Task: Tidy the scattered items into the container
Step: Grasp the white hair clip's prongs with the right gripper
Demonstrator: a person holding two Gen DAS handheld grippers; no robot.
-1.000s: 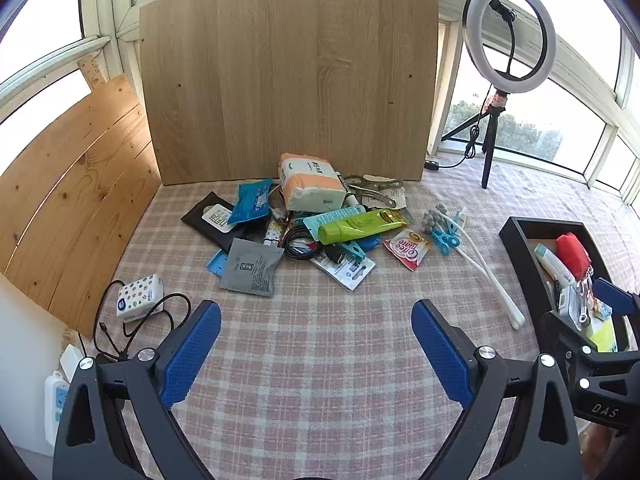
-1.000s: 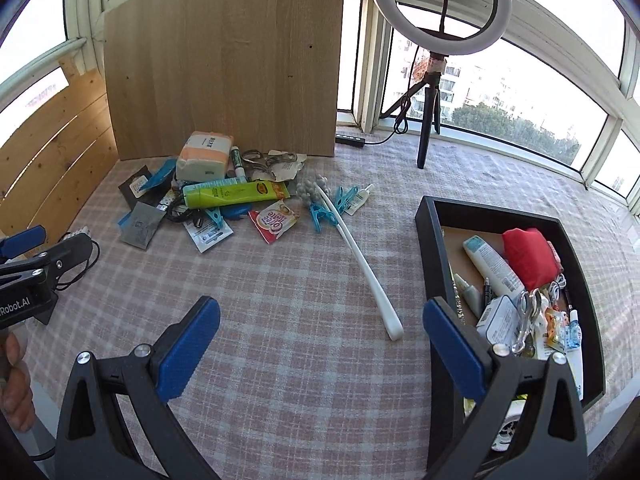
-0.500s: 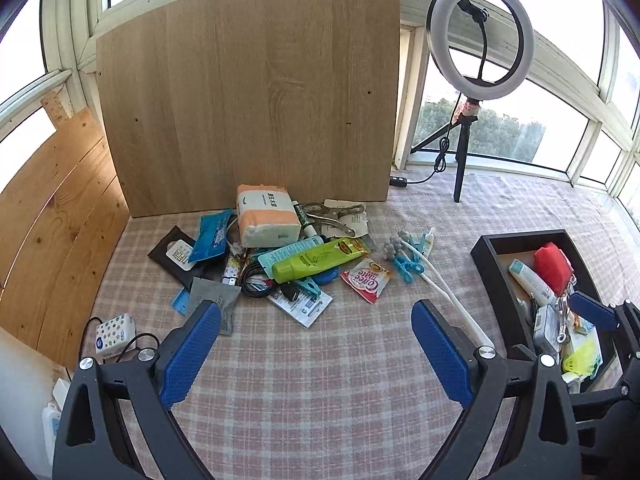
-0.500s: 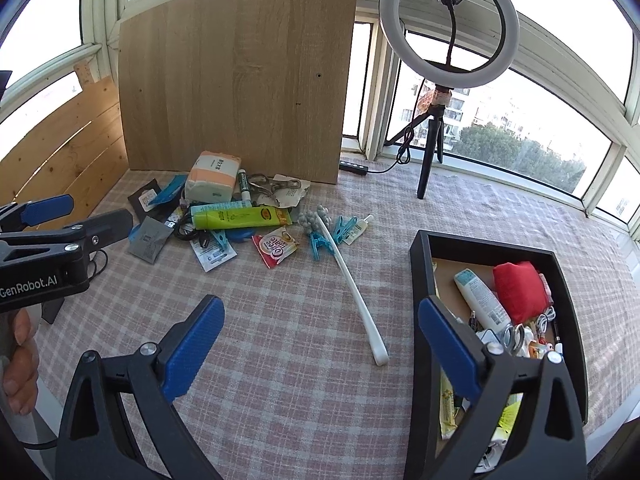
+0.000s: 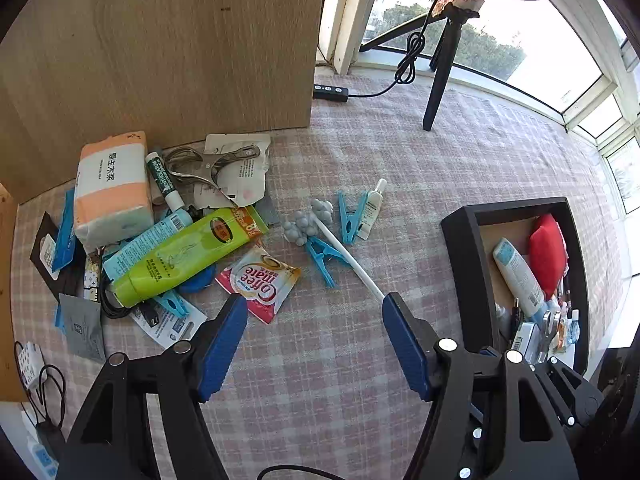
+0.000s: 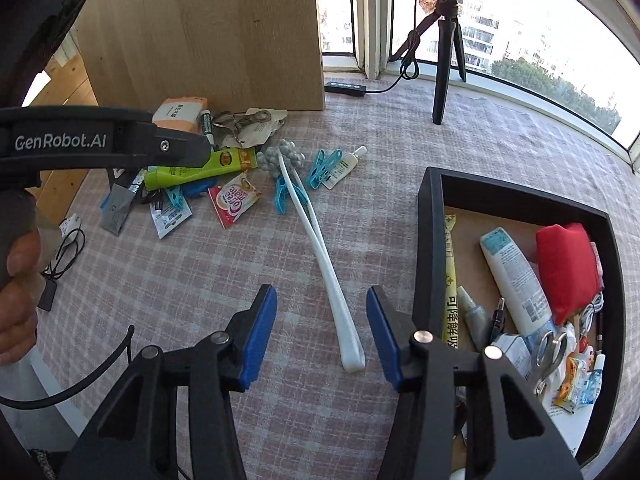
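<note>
Right hand-held gripper (image 6: 321,326) closing around white wand (image 6: 320,252) handle, no contact; left hand-held gripper (image 5: 314,342) closing, empty, above desk (image 5: 320,400).

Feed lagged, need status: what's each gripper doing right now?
Left gripper: closing, nothing between the jaws.
Right gripper: closing around the white handle, not yet gripping.

Table (image 5: 460,168): woven checked cloth, matt, slightly nubby. Back panel (image 5: 160,40): pale wood-grain board, smooth, satin. Container (image 6: 430,240): matt black walls, brown card-like floor. Long white wand (image 6: 320,240): smooth glossy plastic. Green tube (image 5: 180,256): shiny plastic. Coffee sachet (image 5: 260,280): glossy foil. Large clip (image 5: 204,168): bright bare metal. Blue pegs (image 5: 348,216): semi-gloss plastic. Claw pads (image 6: 258,336): matt blue, rubbery-looking; frames matt black plastic.
</note>
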